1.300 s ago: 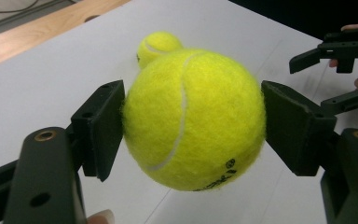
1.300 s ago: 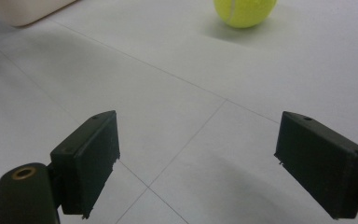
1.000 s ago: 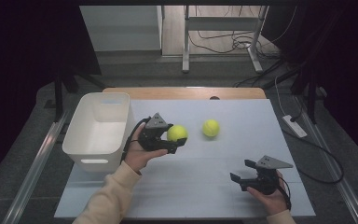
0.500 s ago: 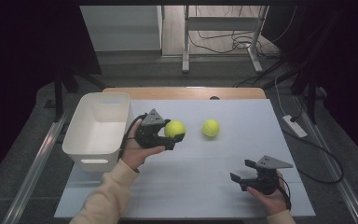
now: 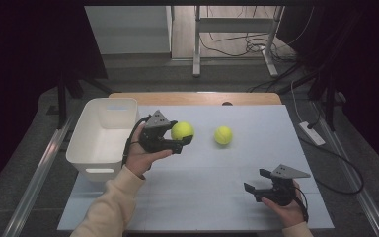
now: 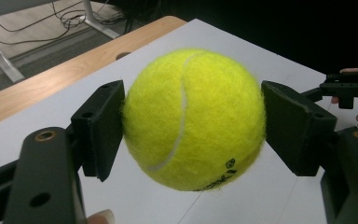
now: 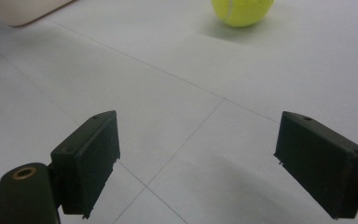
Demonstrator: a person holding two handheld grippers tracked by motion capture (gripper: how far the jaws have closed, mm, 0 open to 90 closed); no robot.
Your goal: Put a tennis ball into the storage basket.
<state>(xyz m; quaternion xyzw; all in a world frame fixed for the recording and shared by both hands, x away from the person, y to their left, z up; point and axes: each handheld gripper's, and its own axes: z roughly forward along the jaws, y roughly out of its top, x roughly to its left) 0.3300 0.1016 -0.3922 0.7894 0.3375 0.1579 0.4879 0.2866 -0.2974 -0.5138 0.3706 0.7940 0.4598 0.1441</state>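
My left gripper is shut on a yellow tennis ball, held above the white table just right of the white bin. In the left gripper view both black pads press the sides of that ball. A second tennis ball lies on the table a short way to the right and appears at the top of the right gripper view. My right gripper rests low near the table's front right with its jaws wide apart and nothing between them.
The bin stands at the table's left edge and looks empty inside. A wooden strip runs along the table's far edge. Table legs and cables lie on the floor beyond it, and a power strip lies off the right side.
My left gripper has carried the held ball slightly up and to the left in the picture. The right gripper and the loose ball have stayed put.
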